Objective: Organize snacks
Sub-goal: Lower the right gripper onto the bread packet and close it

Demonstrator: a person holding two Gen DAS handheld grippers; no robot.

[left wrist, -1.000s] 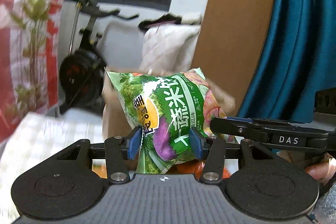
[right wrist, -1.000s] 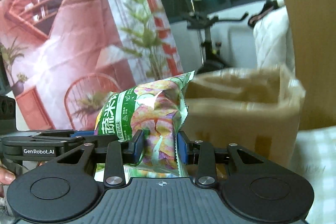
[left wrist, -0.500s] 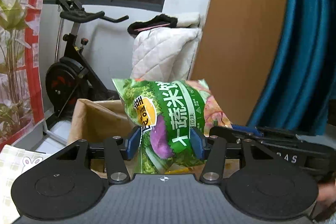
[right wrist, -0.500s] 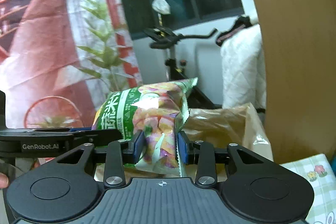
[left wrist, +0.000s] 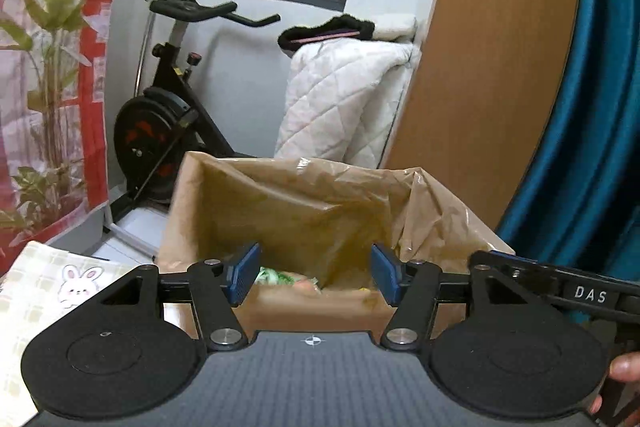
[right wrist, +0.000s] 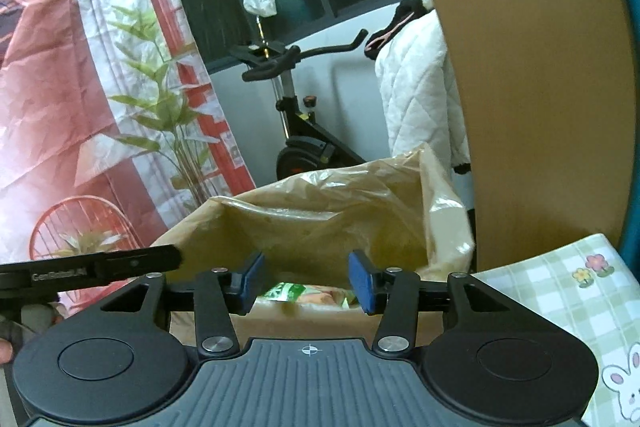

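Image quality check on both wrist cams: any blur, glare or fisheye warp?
Left wrist: fingers sharp, snack bag in the lined box smeared; door panel bows from fisheye. Right wrist: glare on the liner's right edge, snack bag blurred, backdrop curved, window dark.

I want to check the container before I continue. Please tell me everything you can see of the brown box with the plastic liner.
The box is brown cardboard, open at the top, with a crinkled, translucent tan plastic liner draped over its rim and standing up behind. It stands upright beside a checked cloth. Inside lies at least one snack bag, green and partly hidden. Both hand-held grippers, the left and the right, hang above its near edge with open, empty jaws; neither visibly touches it.
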